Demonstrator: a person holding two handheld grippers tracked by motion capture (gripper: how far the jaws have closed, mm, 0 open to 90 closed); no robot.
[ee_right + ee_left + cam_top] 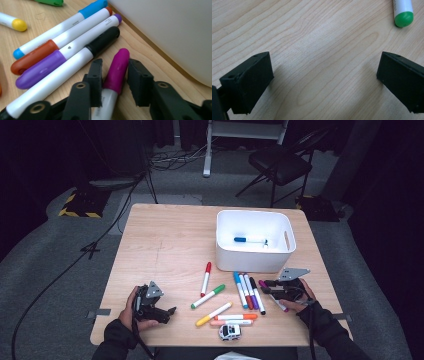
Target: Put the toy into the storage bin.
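**Grippers: left wide and idle, right clamped across the magenta marker just short of the white bin**

Left gripper [170, 314] parked well to the left of the white bin [250, 262] and nearer the person, low over bare tabletop [165, 240]. Jaws wide apart in the left gripper view [324, 82], nothing but wood grain between them, and only the capped end of the green marker [403, 15] off in the corner. No part in the coming move, to judge by that.

Further right, in front of the bin's near wall, a tight row of four markers [248, 292] in blue, red-brown, violet and black, lying side by side with their far ends toward the bin.

Right again, just beside that row and still on the person's side of the bin, the magenta marker [280, 304]. Right gripper [265, 287] narrowed onto it: in the right gripper view [113, 75] both pads against the magenta cap [118, 67], one on each flank. Long axis pointing away from the hand toward the bin wall [170, 32], cap end leading, so gripped squarely across its width rather than end on. Black marker [102, 41] close alongside but outside the jaws.

Bin just beyond the gripper and slightly to its left, already holding one blue marker [247, 240]. Right hand by far the nearer to it. Probable next move: straight up to clear the neighbouring row, then forward over the near wall. Main risk: the far end of the marker swinging down around so short a grip on the cap.
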